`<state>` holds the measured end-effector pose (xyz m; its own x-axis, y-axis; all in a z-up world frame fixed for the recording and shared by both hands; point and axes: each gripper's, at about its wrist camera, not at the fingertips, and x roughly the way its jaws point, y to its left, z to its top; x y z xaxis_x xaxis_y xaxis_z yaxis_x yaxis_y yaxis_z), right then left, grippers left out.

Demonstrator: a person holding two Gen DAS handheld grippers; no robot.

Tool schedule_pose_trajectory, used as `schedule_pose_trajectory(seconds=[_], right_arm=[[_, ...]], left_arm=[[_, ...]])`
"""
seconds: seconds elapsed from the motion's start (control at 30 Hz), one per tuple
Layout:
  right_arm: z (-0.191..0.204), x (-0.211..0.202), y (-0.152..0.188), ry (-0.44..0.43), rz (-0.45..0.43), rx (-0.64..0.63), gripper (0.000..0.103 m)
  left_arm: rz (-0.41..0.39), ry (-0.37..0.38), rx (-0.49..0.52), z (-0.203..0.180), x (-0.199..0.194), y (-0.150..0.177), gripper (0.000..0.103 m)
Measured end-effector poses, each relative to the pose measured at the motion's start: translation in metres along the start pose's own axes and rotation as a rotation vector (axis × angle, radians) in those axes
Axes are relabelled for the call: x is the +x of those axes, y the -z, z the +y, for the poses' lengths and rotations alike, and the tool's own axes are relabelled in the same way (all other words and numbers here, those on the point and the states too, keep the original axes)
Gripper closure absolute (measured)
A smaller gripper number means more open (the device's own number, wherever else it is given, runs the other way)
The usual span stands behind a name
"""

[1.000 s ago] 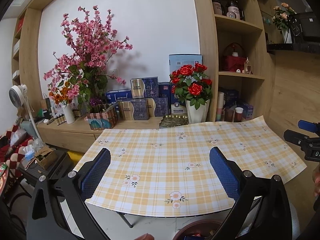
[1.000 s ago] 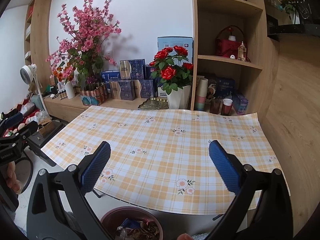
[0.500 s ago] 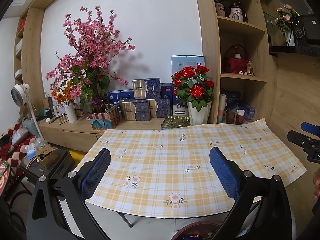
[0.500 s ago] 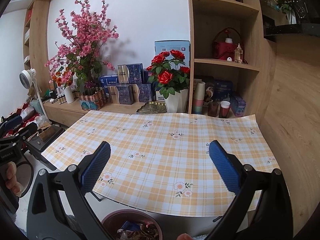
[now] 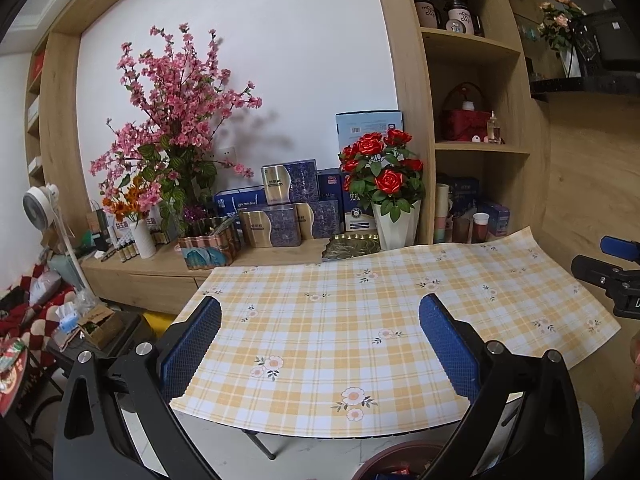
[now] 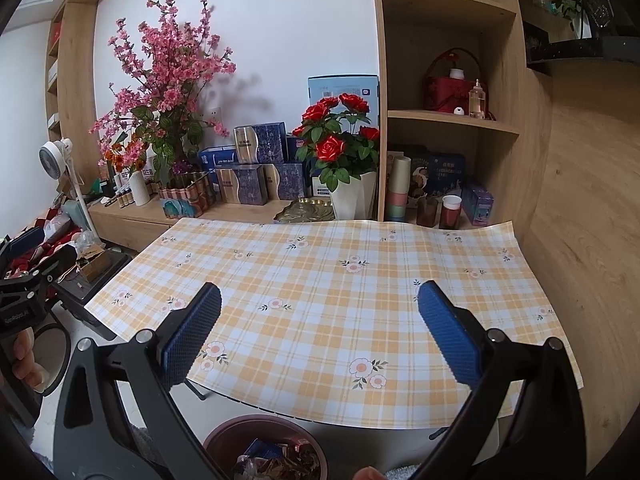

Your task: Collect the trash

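A round brown trash bin (image 6: 264, 446) stands on the floor below the table's near edge, with crumpled wrappers (image 6: 276, 460) inside. Its rim shows at the bottom of the left wrist view (image 5: 400, 458). No trash shows on the yellow checked tablecloth (image 6: 320, 280), which also fills the left wrist view (image 5: 340, 320). My left gripper (image 5: 320, 344) is open and empty, held above the table's near edge. My right gripper (image 6: 320, 332) is open and empty, above the near edge and the bin. The right gripper shows at the right edge of the left view (image 5: 616, 276).
A white pot of red roses (image 6: 340, 160), blue gift boxes (image 6: 256, 172), a pink blossom plant (image 6: 168, 92) and a brass tray (image 6: 306, 210) stand behind the table. Wooden shelves (image 6: 448, 120) hold cups and boxes. A wood wall (image 6: 580, 240) lies right. Clutter and a fan (image 6: 54, 158) lie left.
Both grippers have drawn back and risen slightly, so the table looks a little lower and farther in both views. Both stay open and empty.
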<state>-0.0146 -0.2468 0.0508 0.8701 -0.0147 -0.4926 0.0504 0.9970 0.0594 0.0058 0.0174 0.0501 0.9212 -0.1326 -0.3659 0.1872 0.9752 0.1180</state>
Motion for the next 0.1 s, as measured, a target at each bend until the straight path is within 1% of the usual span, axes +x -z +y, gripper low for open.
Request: schedule_pose_trajectory(seconds=[0.1], right_arm=[[0.0002, 0.0013, 0.0019, -0.003, 0.005, 0.001, 0.006]], left_arm=[[0.005, -0.001, 0.003, -0.0018, 0.0010, 0.0004, 0.006]])
